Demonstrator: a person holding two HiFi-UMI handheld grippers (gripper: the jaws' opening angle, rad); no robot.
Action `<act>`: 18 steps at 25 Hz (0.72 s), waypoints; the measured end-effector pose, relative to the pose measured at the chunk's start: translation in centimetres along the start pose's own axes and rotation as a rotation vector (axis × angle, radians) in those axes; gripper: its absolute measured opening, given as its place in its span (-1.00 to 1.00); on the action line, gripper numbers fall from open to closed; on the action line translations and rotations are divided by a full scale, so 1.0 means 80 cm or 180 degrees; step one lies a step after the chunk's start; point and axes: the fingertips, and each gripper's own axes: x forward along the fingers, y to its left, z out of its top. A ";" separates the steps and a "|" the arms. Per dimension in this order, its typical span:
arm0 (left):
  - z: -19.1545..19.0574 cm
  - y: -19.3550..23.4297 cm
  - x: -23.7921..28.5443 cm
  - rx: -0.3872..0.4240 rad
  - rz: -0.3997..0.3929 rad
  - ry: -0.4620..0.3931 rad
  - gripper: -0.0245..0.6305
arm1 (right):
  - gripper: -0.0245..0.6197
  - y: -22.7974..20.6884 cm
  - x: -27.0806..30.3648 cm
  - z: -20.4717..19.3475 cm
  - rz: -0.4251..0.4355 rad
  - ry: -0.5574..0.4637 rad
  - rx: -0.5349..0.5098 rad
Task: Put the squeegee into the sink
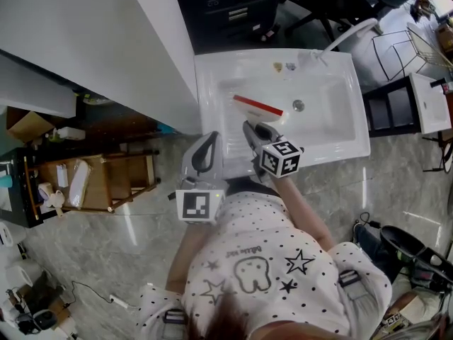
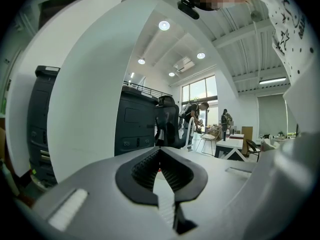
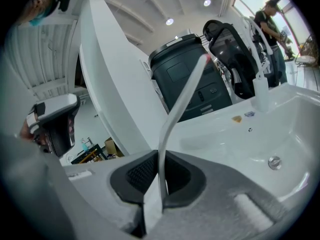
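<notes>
Head view: clamps the squeegee point(image 1: 258, 108) in the right gripper point(image 1: 250, 128), pinched narrow on the pale handle. Pokes the red blade end out above the basin of the sink point(image 1: 333, 129), seemingly clear of its floor. Parks the left gripper point(image 1: 211, 137) just beside, over the sink's front rim, carrying nothing. Judged nearly done, with only lowering and letting go left.

Left gripper view: shows ribbed pads pressed together on nothing, aimed level across the room and away from the work. Could knock the rim or the other gripper if swung inward, so better kept where it is.

Right gripper view: shows the jaws closed tight on the thin white handle, gripped near its lower end, with a long curved stretch rising to the red tip. Looks past it down into the white basin, with the drain point(image 3: 274, 162) well apart from the tool.

If released from up here, would probably fall and clatter – perhaps bounce off a wall, or tip back over the front rim onto the floor. Held so near one end, could also pivot in the pads while being lowered and swing the blade wide. Might catch the faucet point(image 1: 348, 34) if pushed too far back. Safer to bring the blade down to the basin floor before opening.
</notes>
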 end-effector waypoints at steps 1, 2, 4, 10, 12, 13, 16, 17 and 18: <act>-0.001 0.000 0.000 0.0012 0.0006 -0.0005 -0.93 | -0.86 -0.001 0.001 -0.001 0.0000 0.0008 0.0008; 0.000 0.000 0.001 0.0008 0.0009 -0.0006 -0.93 | -0.86 -0.001 0.001 -0.002 0.0002 0.0016 0.0019; 0.004 -0.003 0.002 -0.0033 0.0012 0.0015 -0.93 | -0.86 -0.003 0.002 -0.005 0.0015 0.0033 0.0040; -0.003 0.002 0.003 -0.0020 0.0076 -0.0005 -0.93 | -0.86 -0.005 0.010 -0.011 0.0046 0.0094 0.0058; -0.001 0.004 0.004 0.0000 0.0088 -0.0008 -0.93 | -0.86 -0.006 0.012 -0.012 0.0049 0.0116 0.0069; 0.000 0.005 0.004 0.0006 0.0094 -0.0006 -0.93 | -0.86 -0.006 0.013 -0.013 0.0051 0.0127 0.0076; -0.002 0.007 0.005 -0.0027 0.0117 0.0019 -0.93 | -0.86 -0.009 0.015 -0.014 0.0053 0.0150 0.0108; -0.003 0.008 0.005 -0.0028 0.0125 0.0024 -0.93 | -0.86 -0.010 0.016 -0.015 0.0054 0.0158 0.0115; -0.004 0.010 0.005 -0.0020 0.0133 0.0024 -0.93 | -0.86 -0.010 0.018 -0.015 0.0056 0.0169 0.0119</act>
